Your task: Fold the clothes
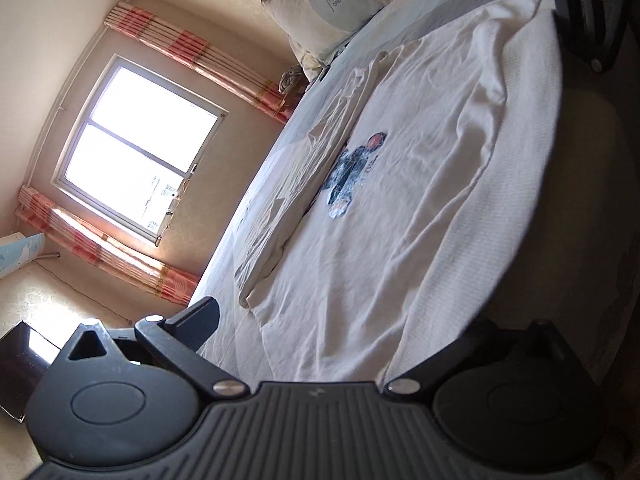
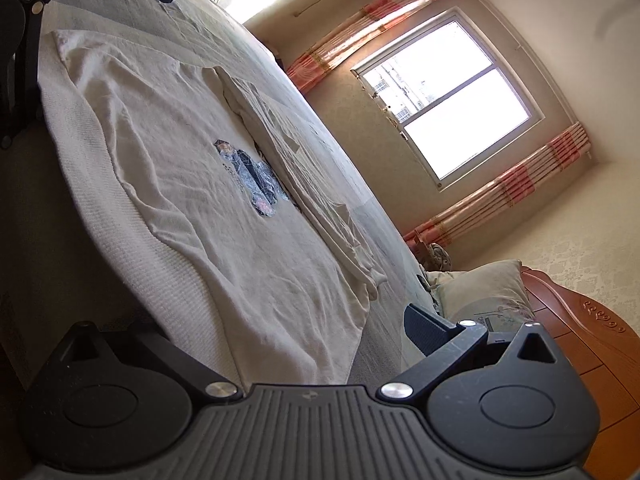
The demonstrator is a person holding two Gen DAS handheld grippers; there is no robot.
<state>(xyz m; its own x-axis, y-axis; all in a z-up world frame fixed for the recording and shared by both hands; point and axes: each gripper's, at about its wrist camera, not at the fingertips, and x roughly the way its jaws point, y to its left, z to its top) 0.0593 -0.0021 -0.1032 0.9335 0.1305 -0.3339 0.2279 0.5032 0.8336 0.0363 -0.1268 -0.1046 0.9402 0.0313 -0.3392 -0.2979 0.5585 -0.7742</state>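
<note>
Currently a white T-shirt (image 1: pixel 400 184) lies spread flat on the bed (image 1: pixel 472 280), filling the middle of the left wrist view. Its blue and orange print (image 1: pixel 354 176) faces up at frame centre. One side of the shirt is folded inward, forming a long ridge left of the print.

Left tongs (image 1: pixel 340 332): both arms stand wide apart along the lower edge of the frame, nothing between them. The left fingertip (image 1: pixel 200 320) hangs over the bed's surface just beside the shirt's near edge. Contact with the cloth: cannot tell.

Right tongs (image 2: pixel 256 340): likewise spread, holding nothing, low in the right wrist view. The shirt's edge lies between the arms.

Each view catches the other tongs in an upper corner: right tongs at upper right of the left view, left tongs at upper left of the right view.

Surroundings: window (image 1: pixel 136 148) with striped pink curtains (image 1: pixel 192 52) at left of the left view; pillow (image 1: pixel 332 0) at top; wooden headboard (image 2: pixel 592 344) at lower right of the right view.
</note>
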